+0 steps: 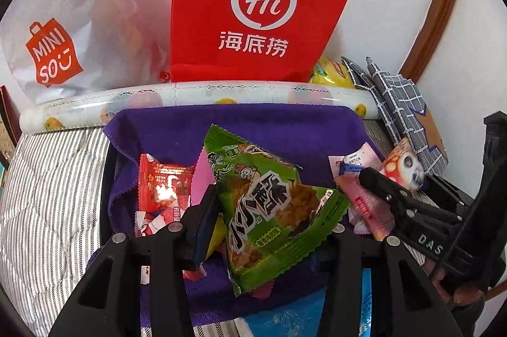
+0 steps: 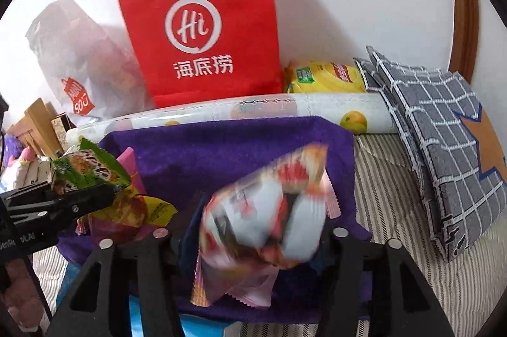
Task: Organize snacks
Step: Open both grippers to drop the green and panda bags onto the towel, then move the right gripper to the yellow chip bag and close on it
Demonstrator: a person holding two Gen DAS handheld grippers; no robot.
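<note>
Snacks everywhere over the purple cloth (image 1: pixel 253 121), and both hands are busy. Left gripper (image 1: pixel 272 210) has its jaws clamped on the green snack packet (image 1: pixel 269 204), which hangs just above the near half of the cloth (a small pillow pack, crinkly film, next to no weight). It will flex and rustle rather than resist, and the glossy film could slide, so the flat sealed edge or a corner is the place to pinch, never the puffed middle where the crisps inside could crush. Its long axis runs diagonally in the left wrist view, top seam toward the far left of the cloth, bottom corner toward the camera.

Right gripper (image 2: pixel 259 226) next: the white and red packet (image 2: pixel 269 204) sits between its jaws, smeared with motion blur, above the right part of the cloth. The jaws stand partly apart and the pads do not look pressed on it, so my guess is a drop. It tilts from lower left up to upper right.

Under the green packet, on the cloth, lies a red wrapper (image 1: pixel 164 181). Beyond the cloth's far edge lies a printed roll (image 1: pixel 196 96), and behind that stands the red paper bag (image 1: pixel 253 4).
</note>
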